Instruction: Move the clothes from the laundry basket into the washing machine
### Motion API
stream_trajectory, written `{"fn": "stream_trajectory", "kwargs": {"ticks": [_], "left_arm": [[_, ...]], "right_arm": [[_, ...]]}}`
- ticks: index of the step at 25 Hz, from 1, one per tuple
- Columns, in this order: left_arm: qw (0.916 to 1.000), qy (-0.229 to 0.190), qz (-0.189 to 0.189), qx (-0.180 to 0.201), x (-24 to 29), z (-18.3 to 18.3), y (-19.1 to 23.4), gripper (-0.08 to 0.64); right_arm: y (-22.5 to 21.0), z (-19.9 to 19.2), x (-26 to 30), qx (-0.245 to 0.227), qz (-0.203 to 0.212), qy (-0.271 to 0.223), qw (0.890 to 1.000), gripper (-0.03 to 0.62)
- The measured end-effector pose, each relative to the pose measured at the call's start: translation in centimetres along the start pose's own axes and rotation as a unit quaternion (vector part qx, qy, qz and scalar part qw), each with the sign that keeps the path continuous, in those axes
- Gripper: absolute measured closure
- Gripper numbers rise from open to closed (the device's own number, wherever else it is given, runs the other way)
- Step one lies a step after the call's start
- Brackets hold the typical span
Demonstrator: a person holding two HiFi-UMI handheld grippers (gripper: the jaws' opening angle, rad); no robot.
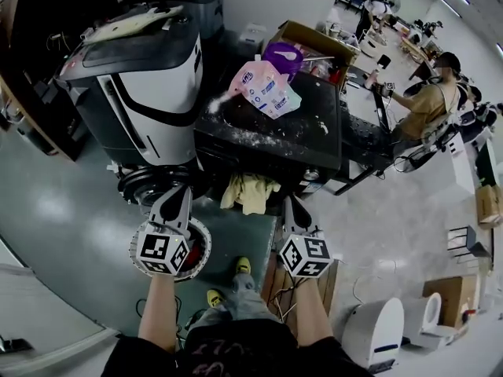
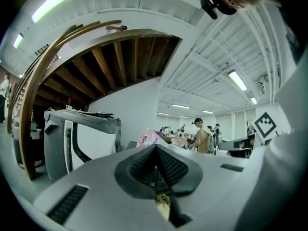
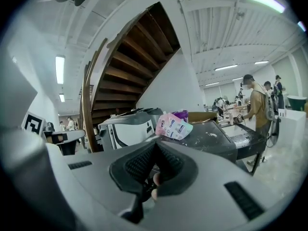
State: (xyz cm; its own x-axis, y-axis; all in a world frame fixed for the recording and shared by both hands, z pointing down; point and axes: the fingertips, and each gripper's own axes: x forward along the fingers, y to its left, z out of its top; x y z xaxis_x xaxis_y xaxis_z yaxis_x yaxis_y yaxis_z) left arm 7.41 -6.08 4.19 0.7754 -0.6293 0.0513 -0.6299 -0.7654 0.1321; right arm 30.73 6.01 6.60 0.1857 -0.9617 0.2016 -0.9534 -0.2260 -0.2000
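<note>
Left gripper and right gripper, jaws closed (seemingly pinching the yellow garment): hold it high, swing left to washing machine.

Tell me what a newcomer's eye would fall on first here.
The left gripper and right gripper, both shut, frame a yellow garment hanging at the head view's centre. Behind it, a pink pouch lies on the black table, right of the white-and-black washing machine.
</note>
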Motion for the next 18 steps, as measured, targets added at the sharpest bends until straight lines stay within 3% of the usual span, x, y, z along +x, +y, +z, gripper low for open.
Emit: {"fn": "stream_trajectory", "kwargs": {"ticks": [18], "left_arm": [[0.9983,-0.022,0.031,0.043,-5.8,5.9,-1.0,0.549]], "right_arm": [[1.6,5.5,-6.3,-0.026,0.016,-0.047,0.998,0.588]]}}
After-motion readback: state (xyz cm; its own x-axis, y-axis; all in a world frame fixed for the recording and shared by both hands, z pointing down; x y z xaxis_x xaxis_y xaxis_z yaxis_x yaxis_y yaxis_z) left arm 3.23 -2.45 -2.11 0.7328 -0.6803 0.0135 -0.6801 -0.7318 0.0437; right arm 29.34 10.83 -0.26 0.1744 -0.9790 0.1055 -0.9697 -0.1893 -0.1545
